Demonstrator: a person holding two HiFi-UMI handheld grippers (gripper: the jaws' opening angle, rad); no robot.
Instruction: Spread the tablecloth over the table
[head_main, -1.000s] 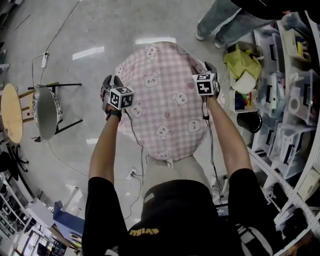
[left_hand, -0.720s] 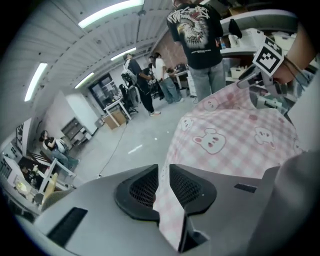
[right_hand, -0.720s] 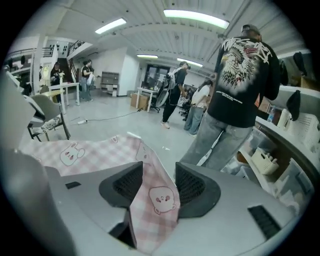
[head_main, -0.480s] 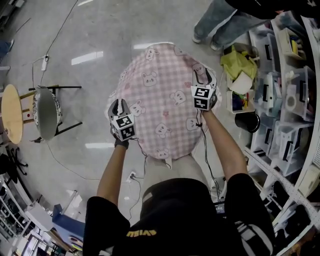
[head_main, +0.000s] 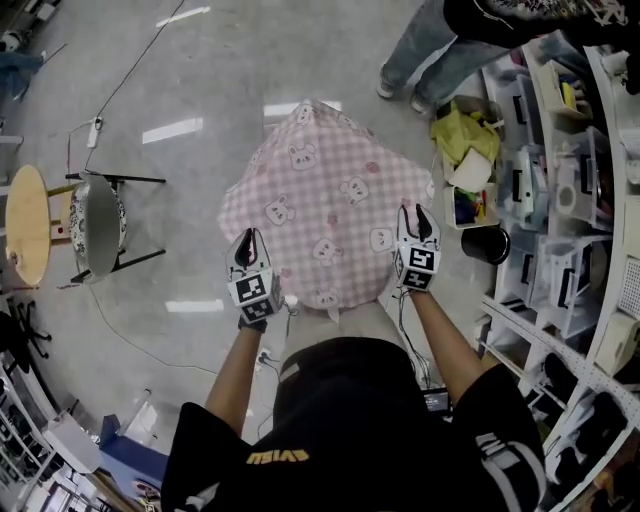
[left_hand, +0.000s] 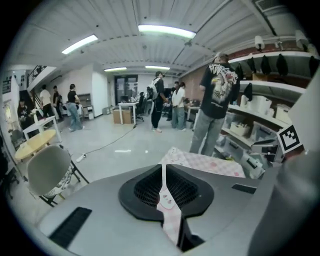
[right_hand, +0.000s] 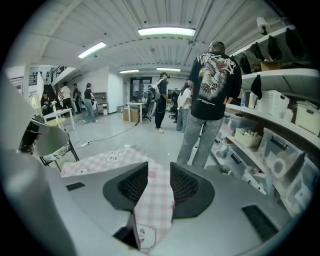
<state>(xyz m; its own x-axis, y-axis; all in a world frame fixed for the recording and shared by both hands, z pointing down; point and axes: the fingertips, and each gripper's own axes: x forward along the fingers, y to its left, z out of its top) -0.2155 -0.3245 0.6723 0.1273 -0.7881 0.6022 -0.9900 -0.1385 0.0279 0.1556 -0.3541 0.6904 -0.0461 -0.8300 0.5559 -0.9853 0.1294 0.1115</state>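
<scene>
The tablecloth (head_main: 320, 195) – pink check with small bears – lay spread ahead of the person, above the grey floor (head_main: 180, 70); its near edge ran between the two grippers, and what was beneath it could not be seen.

The left gripper (head_main: 248, 243) sat at the near left corner; in the left gripper view its jaws stood almost together, pinching a thin fold of the cloth (left_hand: 167, 207), while the rest of the sheet showed beyond them to the right.

The right gripper (head_main: 416, 218) was at the near right corner; its jaws had just been closing and stood partly apart, with a broad band of cloth (right_hand: 155, 200) filling the gap from pad to pad – a bear print showed at the base of the jaws.

A chair (head_main: 92, 225) stood well to the left, beside a round wooden table (head_main: 25, 225); shelves (head_main: 570, 200) of bins lined the right side, with a black cup (head_main: 487, 243) near the cloth's right edge; a person (head_main: 440, 50) in jeans stood at the far right.
</scene>
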